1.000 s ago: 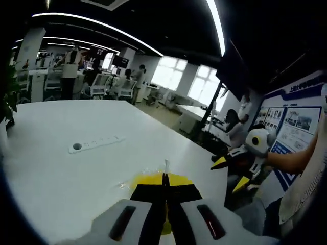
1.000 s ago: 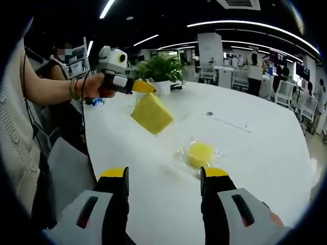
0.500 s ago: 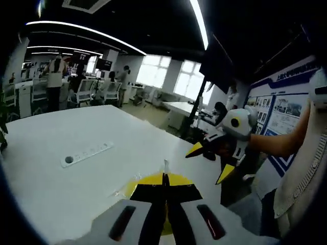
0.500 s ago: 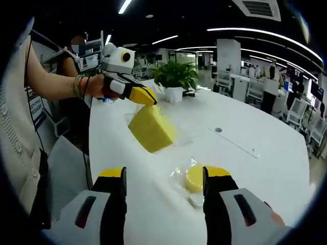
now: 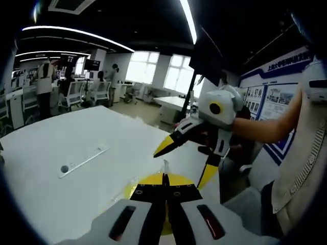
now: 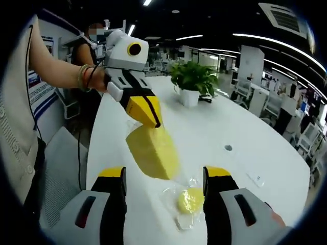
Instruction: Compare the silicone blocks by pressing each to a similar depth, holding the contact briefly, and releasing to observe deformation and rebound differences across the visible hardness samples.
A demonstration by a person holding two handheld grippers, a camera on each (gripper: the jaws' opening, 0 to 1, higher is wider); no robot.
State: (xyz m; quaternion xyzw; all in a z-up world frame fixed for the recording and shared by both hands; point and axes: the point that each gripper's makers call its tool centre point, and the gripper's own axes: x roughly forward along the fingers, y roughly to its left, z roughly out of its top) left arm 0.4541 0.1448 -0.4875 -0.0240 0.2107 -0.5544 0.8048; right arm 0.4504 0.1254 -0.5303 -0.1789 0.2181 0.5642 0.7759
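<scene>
A large yellow silicone block (image 6: 153,150) in a clear bag hangs above the white table (image 6: 214,127). My left gripper (image 6: 150,120) is shut on the block's top edge. In the left gripper view, that same block (image 5: 176,179) shows as a yellow patch behind the closed left gripper (image 5: 164,186). A smaller round yellow silicone piece (image 6: 189,200) lies in its own clear bag on the table, below the hanging block. My right gripper (image 6: 164,174) is open, with its yellow-tipped jaws either side of the block and nothing held. The right gripper (image 5: 185,163) also reaches in from the right, jaws spread.
A potted plant (image 6: 193,76) stands further back on the table. A flat white power strip (image 5: 82,161) is set into the tabletop (image 5: 51,204). The person's arm (image 6: 56,66) holds the left gripper. Office chairs and people stand in the background.
The two grippers have come closer together. The hanging block now sits right in front of the open right jaws, and the right gripper looms larger in the left gripper view.
</scene>
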